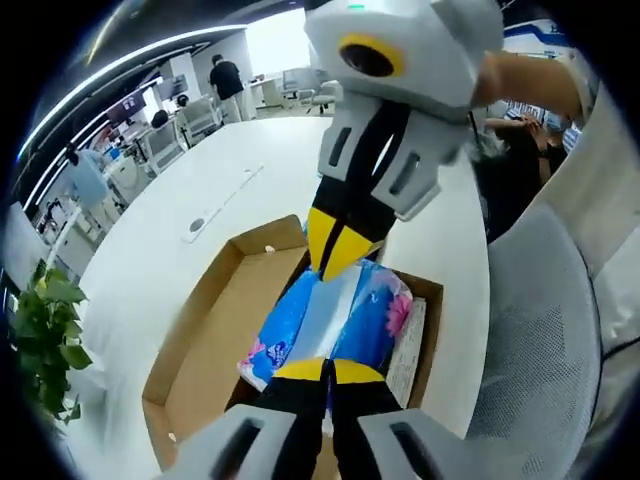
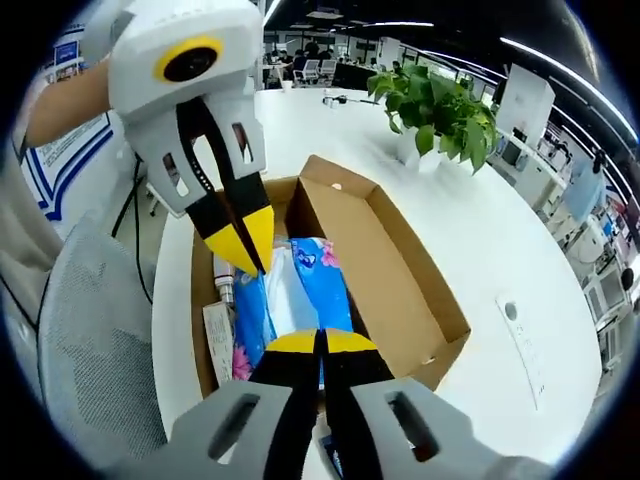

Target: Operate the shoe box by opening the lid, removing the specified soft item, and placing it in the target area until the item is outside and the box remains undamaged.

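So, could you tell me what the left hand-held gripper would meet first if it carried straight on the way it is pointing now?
Most likely the blue floral soft pack in the open shoe box. The left hand-held gripper has its jaws closed at the pack's near end, already touching or gripping it. The right hand-held gripper is at the far end.

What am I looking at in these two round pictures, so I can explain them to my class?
No robot here: a person holds a two-jaw gripper in each hand, and a fisheye camera rides on each. In the left gripper view, the left gripper rises from the bottom; the right gripper comes in from above. The right gripper view shows the reverse: the right gripper at the bottom, the left one opposite.

On a white table sits an open cardboard shoe box. Inside lies a soft blue flowered pack. Both grippers look shut on it, one at each end. Beside the pack lie a few small items I cannot identify. A potted plant stands on the table, and a mesh chair stands next to it.
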Motion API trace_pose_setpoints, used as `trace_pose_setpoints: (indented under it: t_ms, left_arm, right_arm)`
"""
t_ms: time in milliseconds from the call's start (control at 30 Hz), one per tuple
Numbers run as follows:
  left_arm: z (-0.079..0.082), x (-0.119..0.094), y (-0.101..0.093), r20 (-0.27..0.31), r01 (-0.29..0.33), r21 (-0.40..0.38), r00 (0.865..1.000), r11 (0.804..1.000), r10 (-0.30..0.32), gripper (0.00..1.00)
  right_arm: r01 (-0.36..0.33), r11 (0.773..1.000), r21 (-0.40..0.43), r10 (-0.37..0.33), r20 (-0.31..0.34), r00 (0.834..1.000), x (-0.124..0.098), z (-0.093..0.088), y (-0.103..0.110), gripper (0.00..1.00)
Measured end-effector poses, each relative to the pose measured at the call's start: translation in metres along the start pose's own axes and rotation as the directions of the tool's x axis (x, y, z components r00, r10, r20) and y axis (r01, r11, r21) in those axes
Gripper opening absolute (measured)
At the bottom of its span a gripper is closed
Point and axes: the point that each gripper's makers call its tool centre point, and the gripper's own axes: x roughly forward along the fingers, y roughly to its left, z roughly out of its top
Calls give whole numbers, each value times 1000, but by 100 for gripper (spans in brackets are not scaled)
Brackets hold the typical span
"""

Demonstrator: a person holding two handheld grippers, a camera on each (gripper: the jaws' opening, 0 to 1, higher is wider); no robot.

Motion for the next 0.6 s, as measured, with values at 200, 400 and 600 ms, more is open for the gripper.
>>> trace_pose_setpoints:
  t_ms: [200, 400, 600]
  left_arm:
    - [11, -8, -2, 5, -16, 15, 1000, 1000, 16, 0]
    - [27, -14, -5, 23, -26, 26, 999, 999, 25, 0]
    - [43, -11, -13, 35, -12, 44, 999, 999, 11, 0]
  right_arm:
    - [-5, 1000, -12, 6, 13, 1000, -15, 3, 1, 0]
    - [6, 1000, -14, -6, 25, 1000, -31, 3, -3, 0]
    - [11, 1000, -29, -11, 17, 1000, -48, -5, -5, 0]
